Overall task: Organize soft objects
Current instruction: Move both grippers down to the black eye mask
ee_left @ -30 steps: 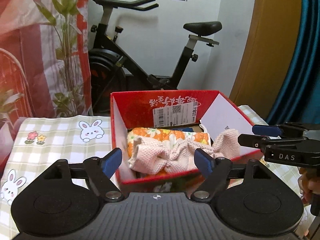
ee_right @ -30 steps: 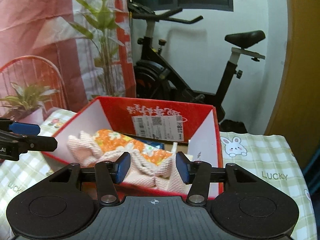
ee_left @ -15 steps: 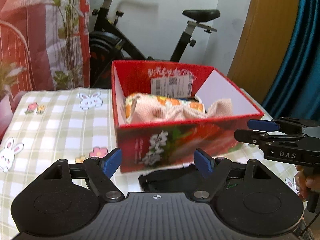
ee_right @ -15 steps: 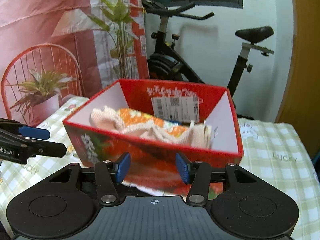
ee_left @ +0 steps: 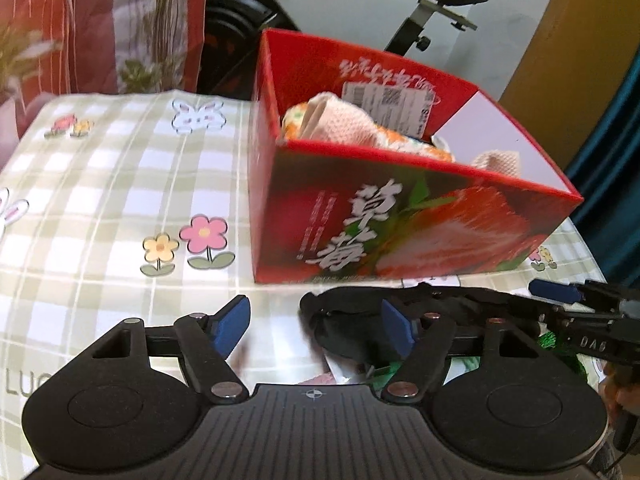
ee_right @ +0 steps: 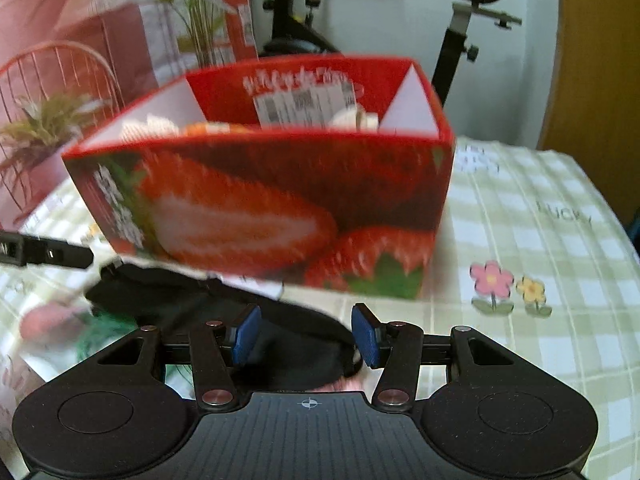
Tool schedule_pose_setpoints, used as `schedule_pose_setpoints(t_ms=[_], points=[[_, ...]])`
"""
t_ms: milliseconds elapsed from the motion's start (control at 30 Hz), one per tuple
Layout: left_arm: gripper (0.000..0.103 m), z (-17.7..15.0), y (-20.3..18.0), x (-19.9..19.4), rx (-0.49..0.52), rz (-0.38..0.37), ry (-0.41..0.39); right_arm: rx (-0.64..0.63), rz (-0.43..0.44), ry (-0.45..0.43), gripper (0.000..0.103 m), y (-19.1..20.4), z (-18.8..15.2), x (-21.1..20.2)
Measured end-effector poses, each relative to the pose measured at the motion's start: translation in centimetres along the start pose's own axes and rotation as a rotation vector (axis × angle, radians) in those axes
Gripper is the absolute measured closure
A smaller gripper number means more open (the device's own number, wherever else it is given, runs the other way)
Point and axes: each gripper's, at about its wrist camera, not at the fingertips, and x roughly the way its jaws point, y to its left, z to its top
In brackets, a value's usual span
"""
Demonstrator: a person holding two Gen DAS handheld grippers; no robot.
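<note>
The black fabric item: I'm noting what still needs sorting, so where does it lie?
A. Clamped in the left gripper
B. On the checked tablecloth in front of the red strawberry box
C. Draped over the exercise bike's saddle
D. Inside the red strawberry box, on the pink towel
B: the black fabric item lies on the checked tablecloth just in front of the red strawberry box, outside it.

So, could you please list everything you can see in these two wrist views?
Box: one, red with strawberry print, on the table.
Cloths: pink knit and orange floral, count unclear, inside the box.
Black fabric item: one, on the table before the box.
Tablecloth: one, green check.
Exercise bike: one, black, behind the table.
Plant: one, green, far left.
Left gripper: black, blue pads, closing, pads off the fabric.
Right gripper: open over the fabric.
</note>
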Motion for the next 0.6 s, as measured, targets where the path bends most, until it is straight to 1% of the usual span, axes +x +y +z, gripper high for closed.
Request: schedule_pose_setpoints(t_ms=[100, 333, 600], points=[[0.035, -0.1, 0.3, 0.6, -0.018, -0.013, 0.017, 0.002, -0.011, 0.040, 0.055, -0.1, -1.0, 1.0], [0.040, 0.0, 1.3, 1.7, -0.114, -0.058, 0.045, -0.017, -0.016, 0.018, 0.052, 0.0, -2.3, 1.3], [0.040, 0.2, 1.4, 3.5, -0.221, -0.122, 0.076, -0.019, -0.004, 0.001, 0.052, -0.3, -2.4, 1.2]])
